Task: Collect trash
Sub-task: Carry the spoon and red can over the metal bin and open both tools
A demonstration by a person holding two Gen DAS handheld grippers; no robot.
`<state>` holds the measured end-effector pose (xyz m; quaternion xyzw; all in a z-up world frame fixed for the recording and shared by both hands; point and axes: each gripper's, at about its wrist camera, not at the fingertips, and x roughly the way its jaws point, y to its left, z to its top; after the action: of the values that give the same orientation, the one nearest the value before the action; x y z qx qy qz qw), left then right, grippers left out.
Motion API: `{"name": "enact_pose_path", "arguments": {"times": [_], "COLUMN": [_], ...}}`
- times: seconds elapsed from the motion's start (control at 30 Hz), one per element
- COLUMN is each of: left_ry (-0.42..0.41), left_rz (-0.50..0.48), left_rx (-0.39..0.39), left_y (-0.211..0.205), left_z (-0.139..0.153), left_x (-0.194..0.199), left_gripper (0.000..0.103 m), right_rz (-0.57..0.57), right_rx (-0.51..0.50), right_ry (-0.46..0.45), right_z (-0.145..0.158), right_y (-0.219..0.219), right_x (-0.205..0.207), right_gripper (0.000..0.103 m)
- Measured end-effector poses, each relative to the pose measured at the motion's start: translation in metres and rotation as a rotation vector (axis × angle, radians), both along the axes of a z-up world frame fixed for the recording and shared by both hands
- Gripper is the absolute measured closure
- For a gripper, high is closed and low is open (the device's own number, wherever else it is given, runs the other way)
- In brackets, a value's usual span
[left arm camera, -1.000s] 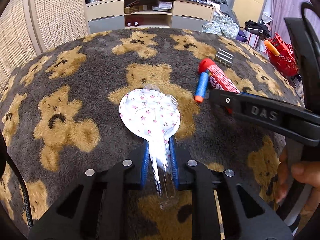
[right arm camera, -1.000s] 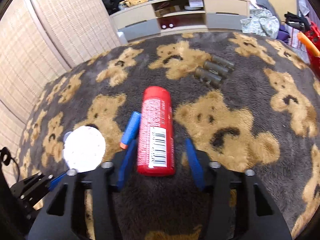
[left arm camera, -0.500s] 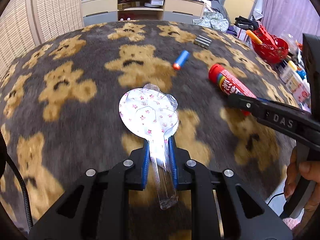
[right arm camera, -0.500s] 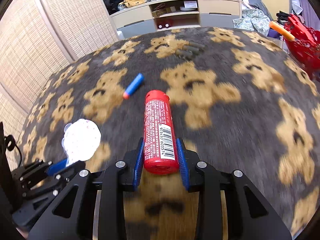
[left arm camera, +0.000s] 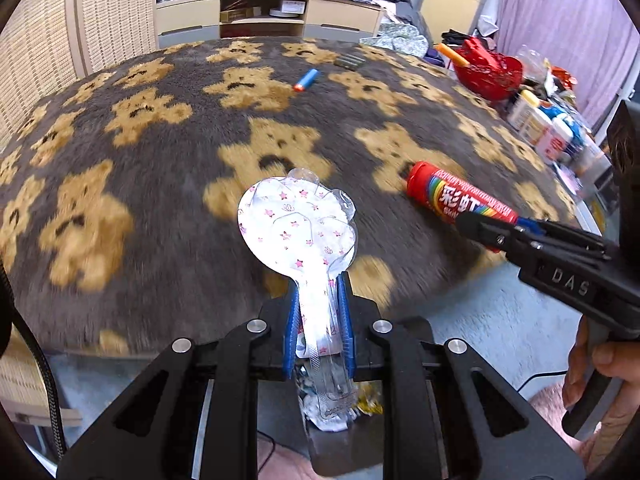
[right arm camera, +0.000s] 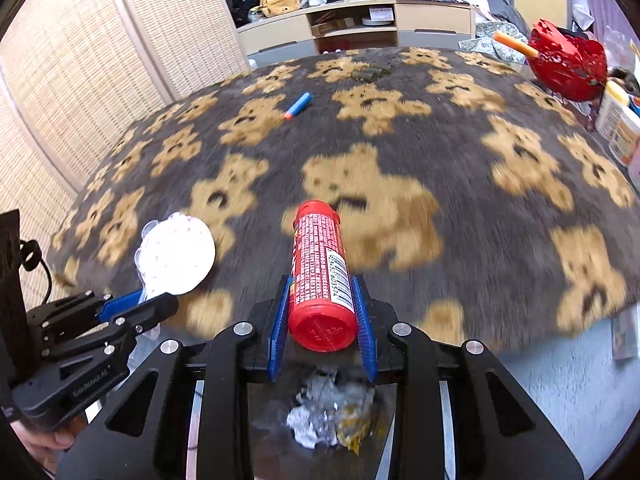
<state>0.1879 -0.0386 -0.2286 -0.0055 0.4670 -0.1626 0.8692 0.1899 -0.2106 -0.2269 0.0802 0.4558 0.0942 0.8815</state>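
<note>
My left gripper (left arm camera: 319,292) is shut on a clear plastic package with a white star-printed backing (left arm camera: 296,224), held above the near edge of the bear-patterned blanket (left arm camera: 160,184). My right gripper (right arm camera: 323,292) is shut on a red candy tube (right arm camera: 320,264), also held over the blanket's near edge. The tube (left arm camera: 460,200) and the right gripper (left arm camera: 532,236) show at the right of the left wrist view. The package (right arm camera: 176,256) and left gripper (right arm camera: 132,312) show at the left of the right wrist view. A bin with crumpled trash (right arm camera: 332,416) lies below both grippers; it also shows in the left wrist view (left arm camera: 340,408).
A blue foam dart (left arm camera: 306,80) and several dark batteries (left arm camera: 350,61) lie far back on the blanket. A red basket (right arm camera: 568,64) and bottles (left arm camera: 548,128) stand at the right. A wicker screen (right arm camera: 120,60) stands left, shelves (left arm camera: 272,12) behind.
Both grippers have pulled back toward the blanket's near edge with their objects and risen. The floor and the trash bin have come into view below them.
</note>
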Motion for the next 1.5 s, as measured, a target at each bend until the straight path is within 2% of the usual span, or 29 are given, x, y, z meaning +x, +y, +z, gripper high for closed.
{"name": "enact_pose_path", "arguments": {"times": [0.27, 0.6, 0.97, 1.13, 1.23, 1.27, 1.3, 1.43, 1.5], "left_ry": [0.008, 0.097, 0.255, 0.299, 0.325, 0.331, 0.336, 0.328, 0.308], "left_rz": [-0.033, -0.071, -0.087, -0.086, -0.073, -0.069, -0.064, -0.056, -0.051], "left_rx": [-0.006, -0.019, 0.009, 0.009, 0.012, 0.01, 0.008, 0.004, 0.002], "left_y": [-0.004, -0.015, -0.026, -0.027, -0.027, -0.025, -0.025, -0.021, -0.017], "left_z": [-0.003, -0.044, -0.115, -0.134, -0.143, -0.145, -0.146, -0.142, -0.133], "left_x": [-0.054, -0.093, -0.092, -0.084, -0.079, -0.078, -0.076, -0.075, -0.075], "left_gripper": [0.086, 0.086, 0.086, 0.083, 0.08, 0.078, 0.073, 0.055, 0.046], "right_rz": [0.002, 0.006, -0.019, -0.03, -0.036, -0.038, -0.044, -0.06, -0.074], "right_rx": [0.003, 0.011, 0.014, 0.005, -0.006, -0.006, -0.008, -0.012, -0.015], "right_ry": [-0.017, 0.059, 0.192, 0.225, 0.244, 0.247, 0.25, 0.244, 0.232], "right_z": [0.0, -0.037, -0.102, -0.116, -0.122, -0.122, -0.123, -0.12, -0.115], "right_y": [0.0, -0.002, 0.0, 0.003, 0.003, 0.002, 0.001, -0.004, -0.008], "right_x": [-0.058, -0.108, -0.101, -0.093, -0.087, -0.085, -0.083, -0.08, -0.08], "right_gripper": [0.072, 0.074, 0.074, 0.073, 0.069, 0.063, 0.056, 0.046, 0.033]}}
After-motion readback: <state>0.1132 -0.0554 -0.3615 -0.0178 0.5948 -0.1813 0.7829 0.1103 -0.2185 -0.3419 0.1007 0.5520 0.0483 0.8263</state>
